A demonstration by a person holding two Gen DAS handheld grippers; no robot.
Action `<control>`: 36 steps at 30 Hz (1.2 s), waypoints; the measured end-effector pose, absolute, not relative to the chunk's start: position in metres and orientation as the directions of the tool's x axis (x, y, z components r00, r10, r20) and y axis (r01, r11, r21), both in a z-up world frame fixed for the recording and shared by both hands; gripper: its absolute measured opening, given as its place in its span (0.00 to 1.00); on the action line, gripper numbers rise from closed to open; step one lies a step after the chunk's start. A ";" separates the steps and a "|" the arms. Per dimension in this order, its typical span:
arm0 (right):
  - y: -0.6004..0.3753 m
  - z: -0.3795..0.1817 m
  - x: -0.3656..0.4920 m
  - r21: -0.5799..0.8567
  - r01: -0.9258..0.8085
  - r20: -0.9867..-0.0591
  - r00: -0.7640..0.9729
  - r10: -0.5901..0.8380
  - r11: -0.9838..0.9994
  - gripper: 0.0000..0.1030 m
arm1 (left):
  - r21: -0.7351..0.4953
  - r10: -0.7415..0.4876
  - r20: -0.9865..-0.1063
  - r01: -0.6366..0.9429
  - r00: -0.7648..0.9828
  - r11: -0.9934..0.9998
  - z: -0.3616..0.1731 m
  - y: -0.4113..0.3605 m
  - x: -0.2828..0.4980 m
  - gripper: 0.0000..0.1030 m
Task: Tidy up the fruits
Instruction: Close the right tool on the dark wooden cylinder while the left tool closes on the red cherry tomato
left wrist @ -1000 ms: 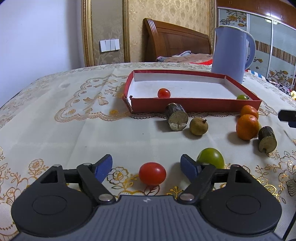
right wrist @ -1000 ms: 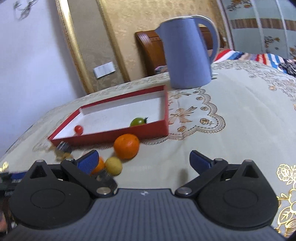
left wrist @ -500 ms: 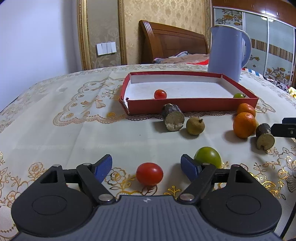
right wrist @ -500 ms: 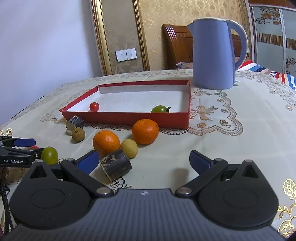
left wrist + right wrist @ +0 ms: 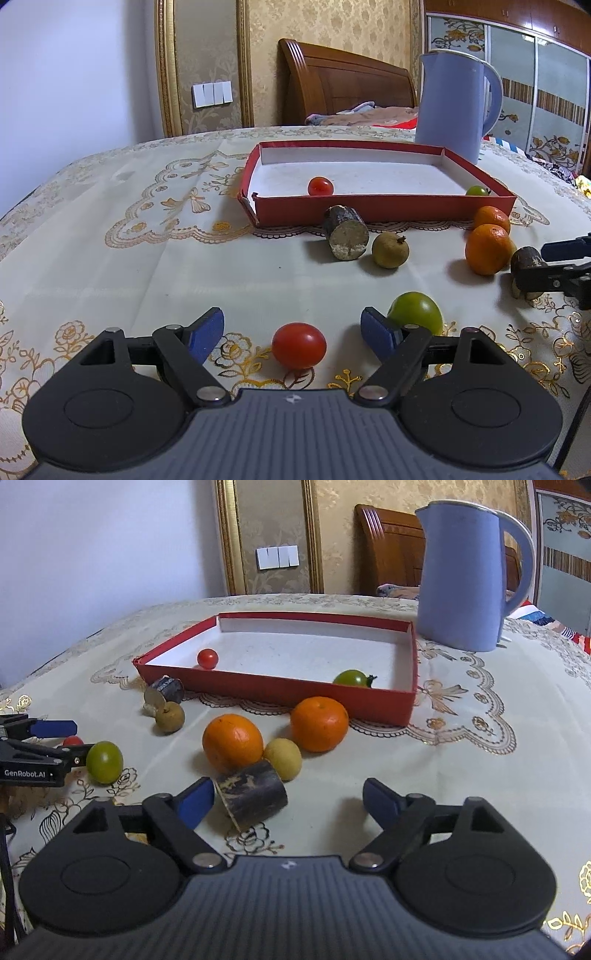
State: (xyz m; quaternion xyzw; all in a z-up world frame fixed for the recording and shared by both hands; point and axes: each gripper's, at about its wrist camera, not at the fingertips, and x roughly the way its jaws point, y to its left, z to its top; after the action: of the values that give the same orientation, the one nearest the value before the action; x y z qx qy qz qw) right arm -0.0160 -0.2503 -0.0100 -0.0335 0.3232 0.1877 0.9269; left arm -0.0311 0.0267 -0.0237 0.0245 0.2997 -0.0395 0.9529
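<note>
Left gripper (image 5: 291,330) sits low over the tablecloth (image 5: 147,266), jaws spread wide, a red cherry tomato (image 5: 299,346) lying on the cloth between the blue pads, touching neither. A green tomato (image 5: 415,313) lies just beyond its right finger (image 5: 376,336).

Right gripper (image 5: 288,797) has its jaws apart too; they have just been closing in from wider. A short dark log piece (image 5: 253,795) lies on its side between them, close against the left pad (image 5: 195,802), gap to the right pad; pads not pressing on it.

Red tray (image 5: 280,692) with white floor stands mid-table. Inside: 1 small red tomato (image 5: 207,658) near the left end, 1 green tomato with stem (image 5: 351,678) by the near right wall.

On the cloth in front of the tray: 2 oranges (image 5: 232,742), with a yellowish round fruit (image 5: 283,757) tucked between them and touching the nearer one. Further left, a second log piece (image 5: 166,691) by the tray's corner, and a brownish round fruit (image 5: 170,717) just beside it.

Blue kettle (image 5: 465,576) stands upright behind the tray's right corner. Wooden headboard (image 5: 347,85) and wall switches (image 5: 212,94) behind the table.
</note>
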 end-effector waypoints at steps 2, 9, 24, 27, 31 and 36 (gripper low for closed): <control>-0.245 -0.012 -0.013 0.060 -0.389 -0.618 0.709 0.341 0.919 0.70 | 0.022 -0.062 -0.574 0.091 0.816 0.996 -0.024 0.027 -0.031 0.79; -0.228 -0.013 -0.016 -0.031 -0.424 -0.614 0.723 0.317 0.905 0.45 | 0.019 -0.071 -0.577 0.100 0.814 0.995 -0.025 0.026 -0.031 0.81; -0.236 -0.015 -0.020 0.006 -0.360 -0.598 0.746 0.292 0.933 0.31 | 0.020 -0.090 -0.566 0.122 0.819 0.992 -0.024 0.025 -0.033 0.81; -0.236 -0.015 -0.020 0.008 -0.360 -0.598 0.746 0.293 0.933 0.31 | 0.020 -0.093 -0.563 0.126 0.821 0.992 -0.024 0.025 -0.034 0.81; -0.239 -0.015 -0.018 0.035 -0.358 -0.595 0.743 0.307 0.933 0.31 | 0.009 -0.074 -0.554 0.095 0.829 0.995 -0.023 0.028 -0.037 0.80; -0.241 -0.015 -0.018 0.044 -0.357 -0.594 0.742 0.312 0.933 0.31 | 0.004 -0.089 -0.565 0.111 0.820 0.994 -0.023 0.029 -0.038 0.60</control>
State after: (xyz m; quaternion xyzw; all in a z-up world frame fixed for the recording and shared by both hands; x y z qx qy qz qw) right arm -0.0182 -0.2413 -0.0147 -0.0364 0.3115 0.1795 0.9324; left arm -0.0379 0.0291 -0.0234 0.0183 0.2954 -0.0524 0.9537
